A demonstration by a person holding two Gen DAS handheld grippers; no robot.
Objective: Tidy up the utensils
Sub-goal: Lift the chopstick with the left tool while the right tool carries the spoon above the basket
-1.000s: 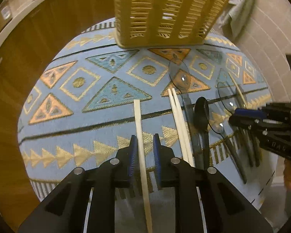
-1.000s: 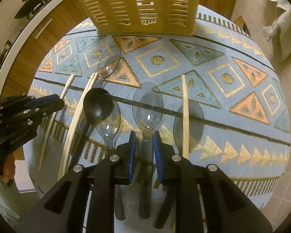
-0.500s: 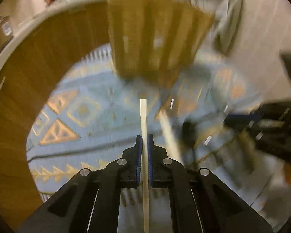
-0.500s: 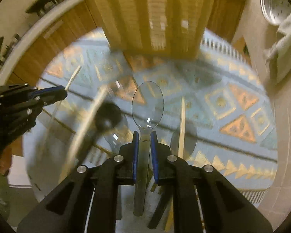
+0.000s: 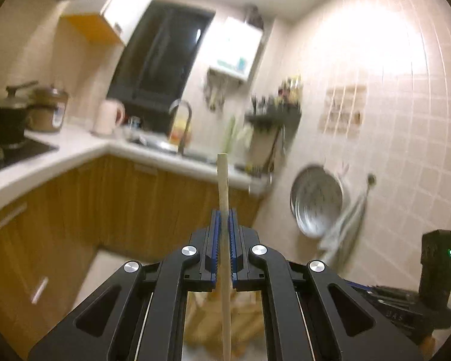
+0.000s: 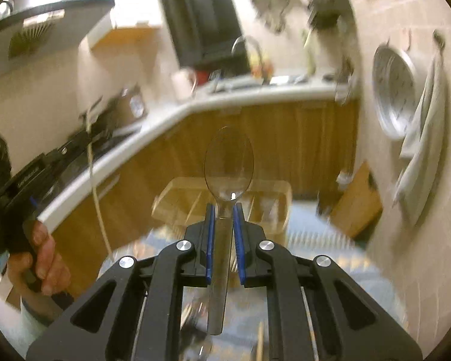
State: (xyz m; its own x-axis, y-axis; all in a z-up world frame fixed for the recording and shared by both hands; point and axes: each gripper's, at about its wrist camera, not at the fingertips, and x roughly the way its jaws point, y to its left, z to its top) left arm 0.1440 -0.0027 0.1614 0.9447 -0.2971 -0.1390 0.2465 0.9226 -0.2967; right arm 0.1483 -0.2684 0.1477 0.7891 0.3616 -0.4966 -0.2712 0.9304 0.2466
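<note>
Left grip: our left gripper (image 5: 222,219) is clamped on a single wooden chopstick (image 5: 223,186), which runs straight out between the blue pads (image 5: 215,234) and on past them, its tip in the air in front of the cabinet fronts (image 5: 120,204).
Right grip: our right gripper (image 6: 225,213) is closed on the neck of a clear plastic spoon (image 6: 228,162), bowl forward and upright, handle trailing back under the jaws.
Basket: the yellow slatted basket (image 6: 267,201) stands on the patterned mat (image 6: 321,240) just beyond the spoon's bowl in the right wrist view; in the left wrist view only a blurred yellow patch shows beneath the jaws.
Slip risk: we judge the chopstick the likelier to go, since it is thin, smooth and held at one narrow point, so a quick swing could pivot it or let it slide out.
Spoon risk: the clear plastic is slick, and the bowl could twist in the pads if it knocks the basket rim.
Collision risk: both hands aim at one basket, and the left gripper already shows at the left edge of the right wrist view, so the tools could cross.
Edges: countertop (image 5: 60,153) and cabinets lie to the left and ahead, the tiled wall (image 5: 406,150) with its hanging metal pan (image 5: 315,201) to the right.
Open room: the air above the mat looks free, so we would come down on the basket from above.
</note>
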